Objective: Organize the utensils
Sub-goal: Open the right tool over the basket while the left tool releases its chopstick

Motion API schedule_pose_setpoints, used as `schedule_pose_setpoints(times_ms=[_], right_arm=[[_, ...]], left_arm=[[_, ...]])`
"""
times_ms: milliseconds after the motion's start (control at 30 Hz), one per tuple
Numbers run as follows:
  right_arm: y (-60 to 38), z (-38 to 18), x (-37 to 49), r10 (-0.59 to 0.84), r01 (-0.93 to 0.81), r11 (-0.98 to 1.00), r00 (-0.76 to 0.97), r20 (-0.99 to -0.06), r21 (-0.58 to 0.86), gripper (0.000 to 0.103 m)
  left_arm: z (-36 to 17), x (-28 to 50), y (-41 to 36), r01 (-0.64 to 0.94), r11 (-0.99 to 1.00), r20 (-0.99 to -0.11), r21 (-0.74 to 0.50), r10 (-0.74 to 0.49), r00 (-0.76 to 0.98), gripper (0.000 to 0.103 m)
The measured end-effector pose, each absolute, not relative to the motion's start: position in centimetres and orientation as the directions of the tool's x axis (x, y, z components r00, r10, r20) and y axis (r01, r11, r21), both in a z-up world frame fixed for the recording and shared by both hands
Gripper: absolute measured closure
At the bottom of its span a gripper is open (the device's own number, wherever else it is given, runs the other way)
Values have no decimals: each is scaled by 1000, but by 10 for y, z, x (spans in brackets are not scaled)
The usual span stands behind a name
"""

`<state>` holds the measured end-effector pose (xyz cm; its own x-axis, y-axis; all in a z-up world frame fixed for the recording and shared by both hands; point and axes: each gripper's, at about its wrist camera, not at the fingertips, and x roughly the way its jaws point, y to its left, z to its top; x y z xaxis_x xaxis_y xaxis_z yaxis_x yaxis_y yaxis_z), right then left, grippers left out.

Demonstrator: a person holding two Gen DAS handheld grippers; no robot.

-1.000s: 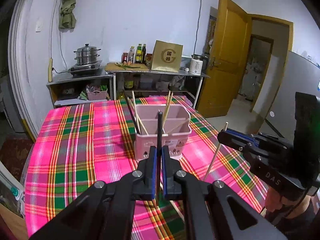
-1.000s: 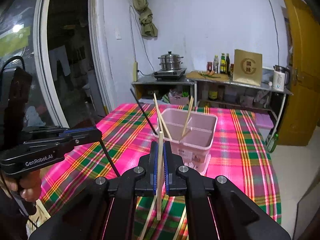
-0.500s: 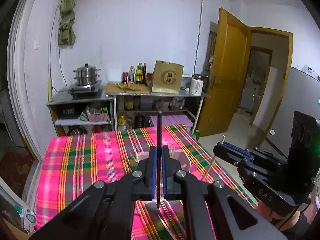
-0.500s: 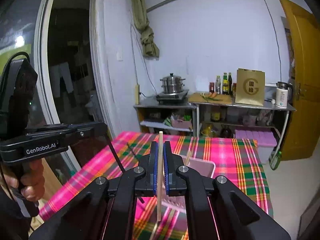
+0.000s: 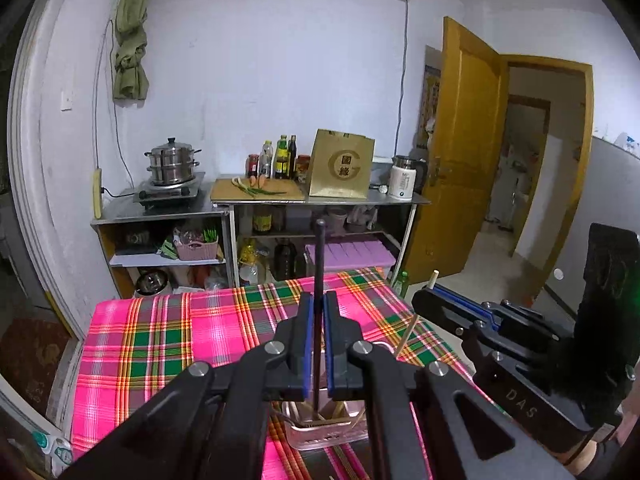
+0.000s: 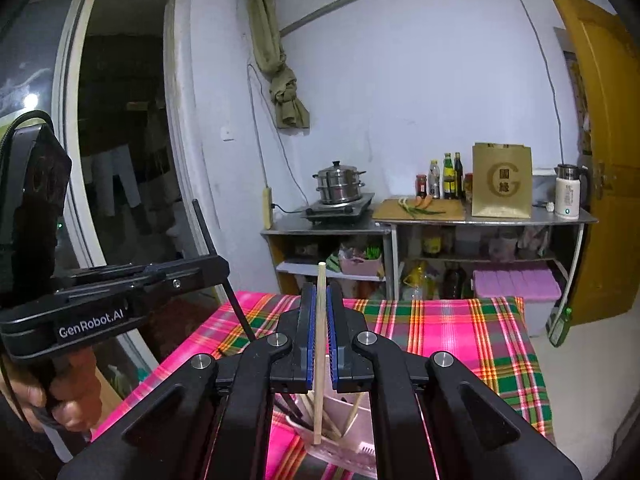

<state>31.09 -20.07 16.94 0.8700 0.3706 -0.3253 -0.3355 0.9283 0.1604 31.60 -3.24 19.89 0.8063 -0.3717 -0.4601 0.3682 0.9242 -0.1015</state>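
The left gripper (image 5: 317, 344) clamps a black chopstick (image 5: 319, 264) upright and the right gripper (image 6: 320, 344) a wooden chopstick (image 6: 319, 320), both tips hanging directly above the pink utensil holder (image 5: 328, 434) (partly hidden below the fingers), so a straight drop suits either.

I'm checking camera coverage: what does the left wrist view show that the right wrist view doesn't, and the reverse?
Only the left wrist view shows the open doorway past the yellow door, and the left gripper head-on, shut on a black chopstick.

Only the right wrist view shows the dark glass door, and the right gripper head-on, shut on a wooden chopstick.

Both show the pink utensil holder, plaid tablecloth, steamer pot and gold bag.
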Motion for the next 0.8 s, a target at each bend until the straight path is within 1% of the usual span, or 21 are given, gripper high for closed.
schedule_pose_setpoints(times_ms=[233, 567, 800], right_arm=[[-201, 147, 333, 367, -326, 929, 861, -353, 173, 98], [-197, 107, 349, 367, -324, 930, 824, -433, 171, 98], [-198, 91, 352, 368, -324, 930, 797, -479, 176, 98]], left_arm=[[170, 340, -37, 364, 924, -499, -117, -372, 783, 98], [130, 357, -41, 359, 924, -570, -129, -365, 736, 98], [116, 358, -42, 351, 926, -602, -139, -361, 712, 98]])
